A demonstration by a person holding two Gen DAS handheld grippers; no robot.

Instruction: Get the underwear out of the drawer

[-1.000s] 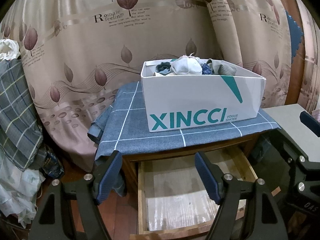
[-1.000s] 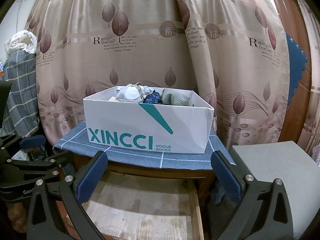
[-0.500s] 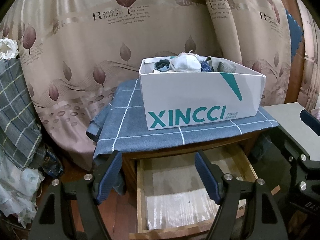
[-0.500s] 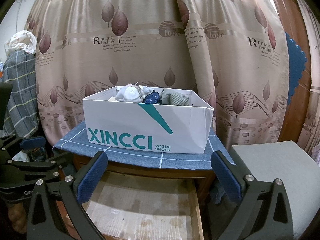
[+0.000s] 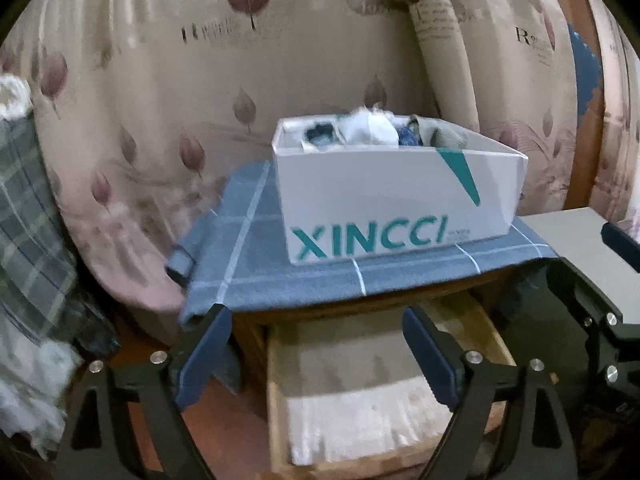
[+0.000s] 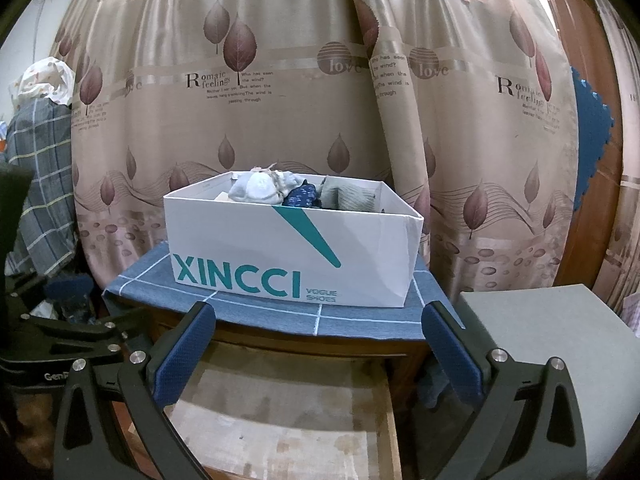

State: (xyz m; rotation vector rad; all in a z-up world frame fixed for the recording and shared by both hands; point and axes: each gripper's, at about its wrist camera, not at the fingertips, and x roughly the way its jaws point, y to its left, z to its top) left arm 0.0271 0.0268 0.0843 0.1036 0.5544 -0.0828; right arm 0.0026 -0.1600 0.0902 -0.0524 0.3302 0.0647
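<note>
Left fingers (image 5: pixel 316 350): spread wide with nothing between the blue pads; the jaws have just been opening further, poised above the pulled-out drawer.
Right fingers (image 6: pixel 318 354): spread wide and empty, hanging over the same drawer from the other side.
Each seen by the other: the right tool's black frame shows at the right edge of the left wrist view, the left tool's frame at the left edge of the right wrist view.
Drawer (image 5: pixel 276 392): open, light wood sides, a pale liner on its floor; no clothing can be made out in the part that shows.
Underwear (image 6: pixel 264 188): a bundle of white, dark blue and grey-green pieces piled in the box on top of the cabinet, rising just over its rim.
Box (image 6: pixel 280 248): white shoe box lettered XINCCI in teal, lid off, standing on the cloth.
Cloth (image 5: pixel 248 264): blue with white grid lines, draped over the cabinet top and hanging off its left corner.
Cabinet (image 6: pixel 304 346): dark wood, its front edge just under the cloth.
Grey surface (image 6: pixel 540 340): a flat grey top just beside the cabinet on the right.
Backdrop: a beige curtain (image 6: pixel 280 100) printed with leaves and lettering; plaid fabric (image 5: pixel 28 216) hangs at far left.
</note>
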